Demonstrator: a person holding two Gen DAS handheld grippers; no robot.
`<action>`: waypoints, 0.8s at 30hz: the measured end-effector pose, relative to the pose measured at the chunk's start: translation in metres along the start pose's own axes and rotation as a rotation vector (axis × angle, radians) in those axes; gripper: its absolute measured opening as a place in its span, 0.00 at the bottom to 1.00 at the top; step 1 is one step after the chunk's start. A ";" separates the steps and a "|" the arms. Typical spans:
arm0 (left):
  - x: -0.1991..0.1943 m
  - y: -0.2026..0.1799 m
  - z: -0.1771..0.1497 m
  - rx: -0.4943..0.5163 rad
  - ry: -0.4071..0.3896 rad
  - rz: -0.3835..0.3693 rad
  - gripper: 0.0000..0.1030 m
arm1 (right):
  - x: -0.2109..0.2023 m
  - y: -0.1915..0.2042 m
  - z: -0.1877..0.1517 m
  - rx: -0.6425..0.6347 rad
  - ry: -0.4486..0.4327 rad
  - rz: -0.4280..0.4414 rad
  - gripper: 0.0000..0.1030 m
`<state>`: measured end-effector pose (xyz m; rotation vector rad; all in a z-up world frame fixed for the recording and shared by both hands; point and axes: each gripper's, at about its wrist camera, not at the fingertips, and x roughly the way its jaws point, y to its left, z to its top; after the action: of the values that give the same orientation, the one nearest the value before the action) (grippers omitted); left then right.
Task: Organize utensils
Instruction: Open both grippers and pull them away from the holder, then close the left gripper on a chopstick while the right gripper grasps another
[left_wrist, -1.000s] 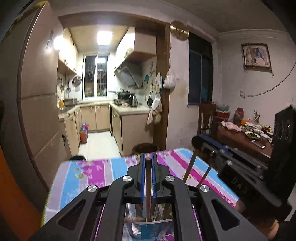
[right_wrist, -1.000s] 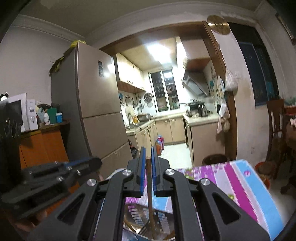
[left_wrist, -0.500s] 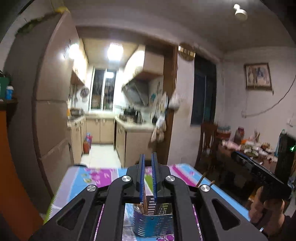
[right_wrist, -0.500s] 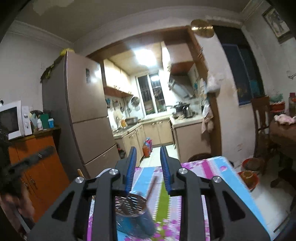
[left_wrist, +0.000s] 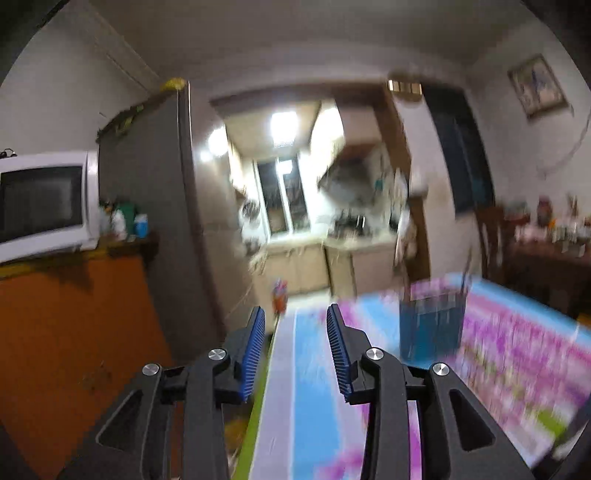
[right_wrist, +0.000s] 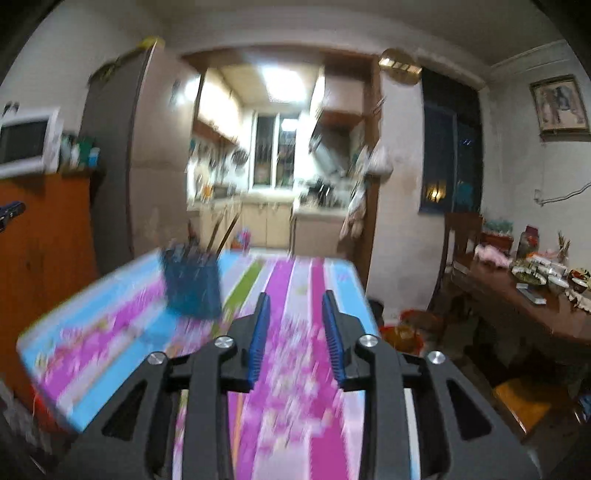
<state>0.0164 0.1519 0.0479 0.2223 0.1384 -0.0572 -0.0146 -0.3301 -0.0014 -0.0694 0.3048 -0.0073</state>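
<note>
On the striped table (right_wrist: 303, 280) stands the blue utensil holder (right_wrist: 192, 291) with chopsticks (right_wrist: 221, 232) upright inside, apparently; blur hides detail. Left gripper (left_wrist: 295, 328) and right gripper (right_wrist: 295, 314) fingers are spread, empty. Chopsticks look light, stiff, slippery: grip mid-shaft.

Spread empty tool (left_wrist: 295, 321); seemingly blue holder (left_wrist: 430, 325)

A blue utensil holder (right_wrist: 192, 288) stands upright on the striped tablecloth, chopsticks (right_wrist: 221, 236) leaning out of it.
</note>
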 end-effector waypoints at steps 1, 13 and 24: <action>-0.006 -0.006 -0.022 -0.004 0.061 -0.020 0.35 | 0.000 0.009 -0.011 -0.002 0.037 0.019 0.28; -0.029 -0.099 -0.176 0.006 0.367 -0.131 0.28 | -0.001 0.130 -0.114 -0.125 0.265 0.216 0.28; -0.001 -0.094 -0.186 -0.082 0.375 -0.138 0.09 | 0.004 0.152 -0.120 -0.121 0.271 0.282 0.22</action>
<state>-0.0153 0.1020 -0.1515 0.1394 0.5291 -0.1470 -0.0474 -0.1865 -0.1277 -0.1460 0.5842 0.2839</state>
